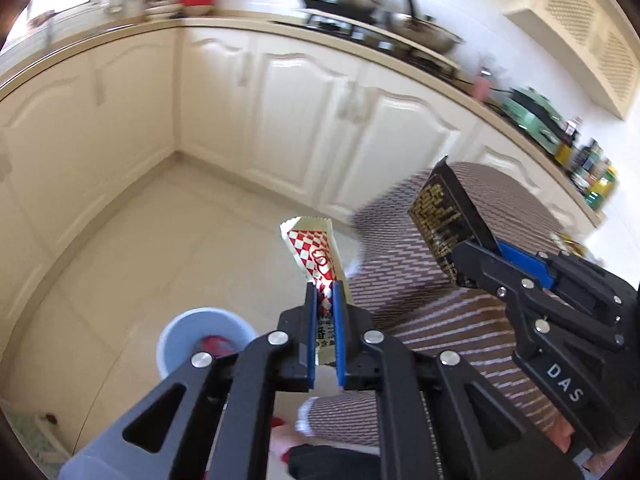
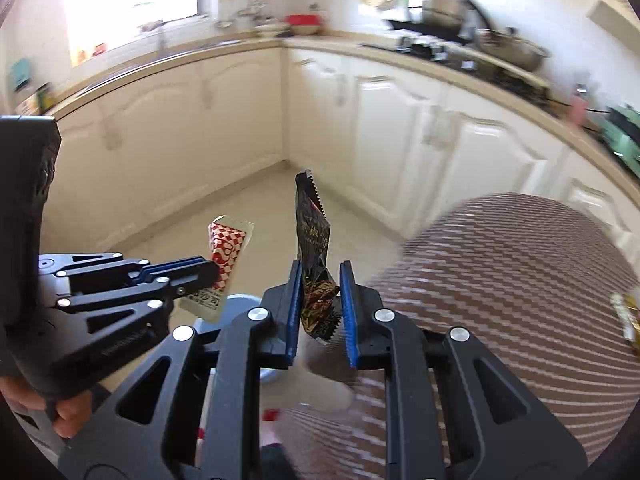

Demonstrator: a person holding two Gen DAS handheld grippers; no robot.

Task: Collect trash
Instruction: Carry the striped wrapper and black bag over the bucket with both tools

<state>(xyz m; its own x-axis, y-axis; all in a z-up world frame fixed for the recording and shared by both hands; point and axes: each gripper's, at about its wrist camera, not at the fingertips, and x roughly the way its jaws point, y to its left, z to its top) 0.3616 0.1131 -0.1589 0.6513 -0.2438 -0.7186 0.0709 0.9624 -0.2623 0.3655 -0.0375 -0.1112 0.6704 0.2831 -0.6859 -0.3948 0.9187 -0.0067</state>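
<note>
My left gripper (image 1: pixel 324 292) is shut on a red-and-white checkered wrapper (image 1: pixel 314 254), which sticks up from its blue pads. It also shows at the left of the right wrist view, where the left gripper (image 2: pixel 212 268) pinches the same wrapper (image 2: pixel 224 248). My right gripper (image 2: pixel 321 268) is shut on a crumpled black-and-gold snack wrapper (image 2: pixel 314 240) held upright in the air. In the left wrist view the right gripper (image 1: pixel 478 246) carries that black wrapper (image 1: pixel 440 216) at the right. A pale blue bin (image 1: pixel 180 332) stands on the floor below the left gripper, with something red inside.
A person's leg in striped trousers (image 1: pixel 440 320) fills the right side, close to both grippers. Cream cabinets (image 1: pixel 312 120) run round the corner under a counter (image 2: pixel 400 56) with pots and bottles. Beige floor tiles (image 1: pixel 168 220) lie ahead. A yellow packet (image 2: pixel 628 320) shows at the far right.
</note>
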